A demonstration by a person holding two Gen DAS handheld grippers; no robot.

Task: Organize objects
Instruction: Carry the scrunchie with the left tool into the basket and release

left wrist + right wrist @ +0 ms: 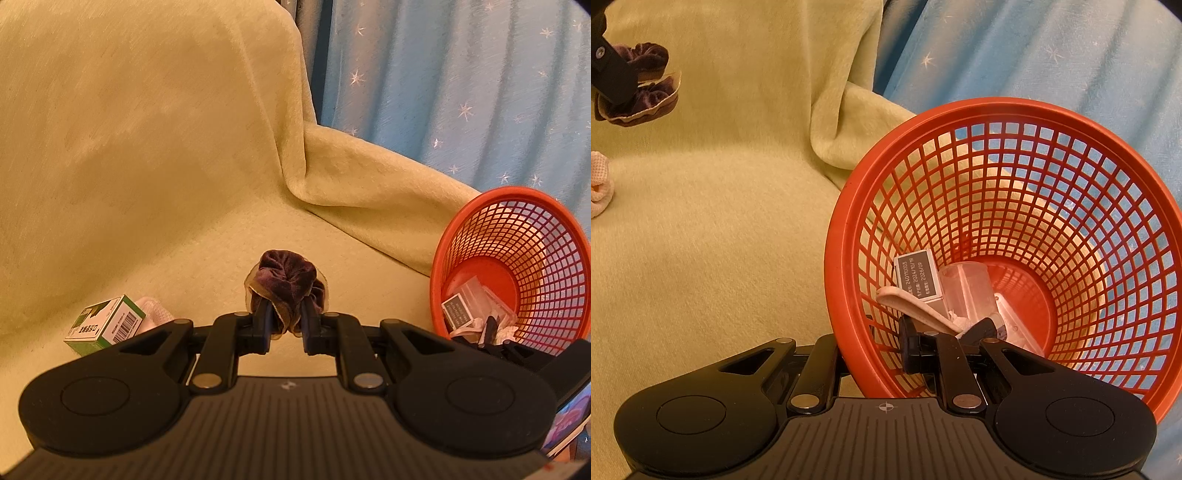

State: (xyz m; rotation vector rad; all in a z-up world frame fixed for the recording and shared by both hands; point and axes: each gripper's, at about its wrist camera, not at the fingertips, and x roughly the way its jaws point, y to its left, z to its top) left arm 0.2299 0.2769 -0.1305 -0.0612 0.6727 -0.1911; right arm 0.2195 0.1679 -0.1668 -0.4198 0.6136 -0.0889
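My left gripper (286,314) is shut on a dark purple velvet scrunchie (284,284), which bulges out beyond the fingertips over the green sofa seat. The right wrist view shows that scrunchie (646,81) at the top left, in the left gripper (613,81). The red mesh basket (1015,107) is tipped with its mouth toward me. My right gripper (886,343) is shut on its near wall, with one finger inside and the other hidden outside. Inside the basket lie a small grey-labelled box (918,275), a clear plastic case (967,291) and a beige strap (916,306).
A green-and-white carton (105,325) and a white mesh item (155,314) lie on the seat to the left of the scrunchie. The sofa (129,147) is draped in green cloth, with its backrest behind and its armrest (369,177) beside the basket (517,192). A blue starred curtain (461,74) hangs behind.
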